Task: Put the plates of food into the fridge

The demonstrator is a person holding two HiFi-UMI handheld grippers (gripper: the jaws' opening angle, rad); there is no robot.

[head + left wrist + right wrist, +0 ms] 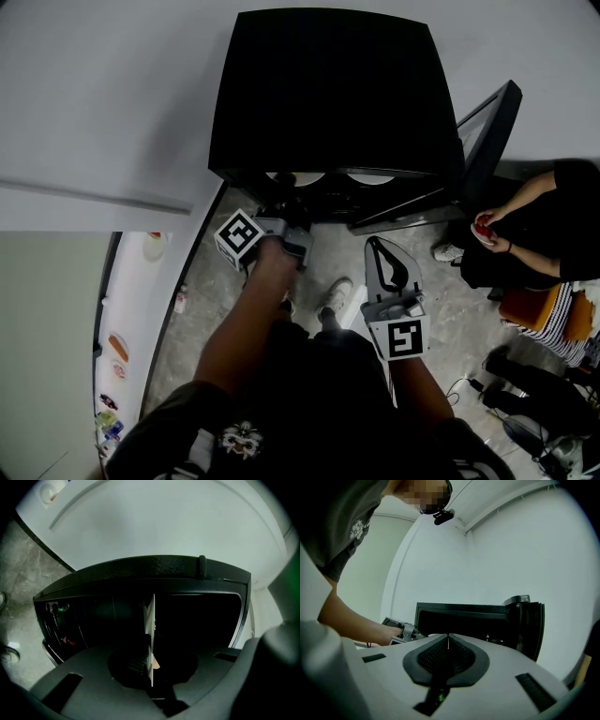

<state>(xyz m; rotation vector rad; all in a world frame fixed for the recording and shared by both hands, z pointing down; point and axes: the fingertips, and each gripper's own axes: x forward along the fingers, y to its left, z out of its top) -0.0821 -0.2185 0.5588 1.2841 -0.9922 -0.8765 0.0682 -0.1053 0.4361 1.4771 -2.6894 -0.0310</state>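
The black fridge [328,89] stands open in front of me, its inside dark. Two white plate rims [298,177] [372,177] show just under its top edge. My left gripper [281,208] reaches into the opening below the left rim. In the left gripper view it [151,667] is shut on a thin white plate [151,616] seen edge-on, with a bit of orange food [156,666] by the jaws. My right gripper [377,247] hangs back outside the fridge, shut and empty [448,641]. The right gripper view shows the left gripper [401,632] at the fridge mouth.
The fridge door [487,141] swings open to the right. A person [534,234] sits at the right, holding something red. A white counter [141,309] with small items runs along the left. Cables [469,384] lie on the grey floor.
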